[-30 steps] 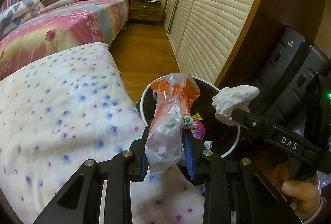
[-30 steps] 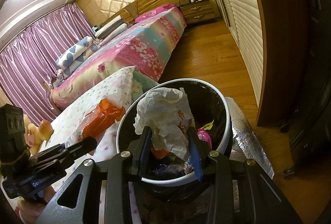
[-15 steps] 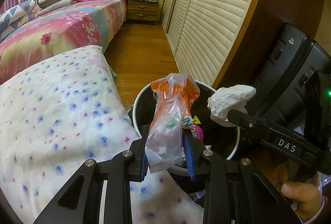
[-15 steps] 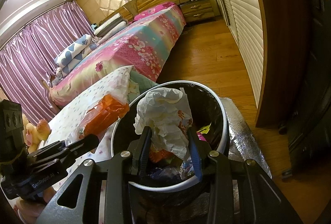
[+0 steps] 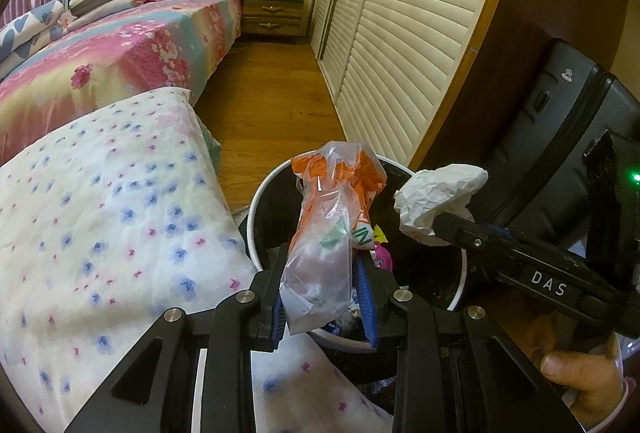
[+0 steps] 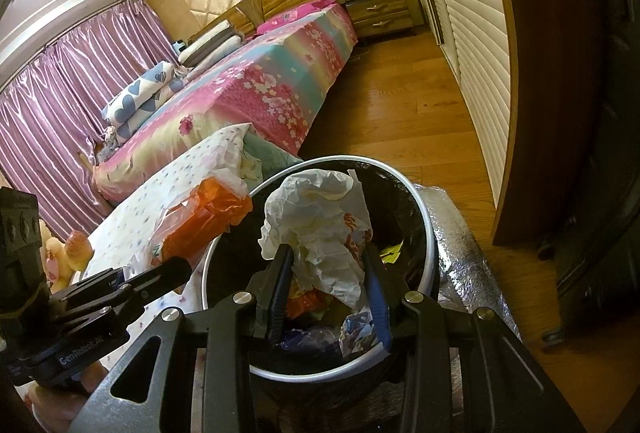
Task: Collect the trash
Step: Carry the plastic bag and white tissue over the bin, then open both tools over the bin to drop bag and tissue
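My left gripper is shut on a clear and orange plastic bag and holds it over the near rim of a round white bin with a black liner. My right gripper is shut on a crumpled white paper wad and holds it above the bin's opening. Several bits of coloured trash lie inside the bin. Each gripper shows in the other's view: the right one with the paper, the left one with the orange bag.
A white quilt with blue and pink flowers lies left of the bin. A bed with a pink floral cover is behind it. A louvred wardrobe and a black suitcase stand to the right. A silver foil mat lies beside the bin.
Both grippers have moved a little further forward over the bin, still holding their trash. The bin sits closer and lower in both views.
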Motion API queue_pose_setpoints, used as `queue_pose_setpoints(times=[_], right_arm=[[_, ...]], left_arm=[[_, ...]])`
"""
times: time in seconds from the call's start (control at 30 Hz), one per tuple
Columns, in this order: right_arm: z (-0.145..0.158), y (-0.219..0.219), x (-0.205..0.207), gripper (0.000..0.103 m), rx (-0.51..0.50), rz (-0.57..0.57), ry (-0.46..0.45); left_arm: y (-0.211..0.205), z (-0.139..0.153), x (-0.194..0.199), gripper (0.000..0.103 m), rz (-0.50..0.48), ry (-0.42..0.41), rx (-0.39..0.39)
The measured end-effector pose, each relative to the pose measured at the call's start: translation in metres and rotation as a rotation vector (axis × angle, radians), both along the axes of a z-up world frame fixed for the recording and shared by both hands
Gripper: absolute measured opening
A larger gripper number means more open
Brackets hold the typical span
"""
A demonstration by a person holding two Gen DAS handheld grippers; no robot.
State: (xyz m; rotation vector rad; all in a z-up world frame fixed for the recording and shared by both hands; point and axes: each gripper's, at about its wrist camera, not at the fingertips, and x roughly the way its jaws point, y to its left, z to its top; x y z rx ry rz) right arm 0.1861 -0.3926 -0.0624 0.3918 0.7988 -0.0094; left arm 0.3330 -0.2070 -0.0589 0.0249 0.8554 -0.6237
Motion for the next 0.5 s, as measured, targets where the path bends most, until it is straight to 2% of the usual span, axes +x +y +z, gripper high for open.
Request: queue_pose_setpoints(times=[0.43,0.5], right_arm=[[-0.002,-0.007,0.010,0.040,0.010,-0.008,0.017],[-0.003,-0.009,0.012,0.042,0.013,-0.013,0.019]], left_arm=[[-0.006,0.000,0.003,0.031,-0.002,0.009,0.009],[-0.006,0.001,0.003,0.036,0.006,0.007,0.015]])
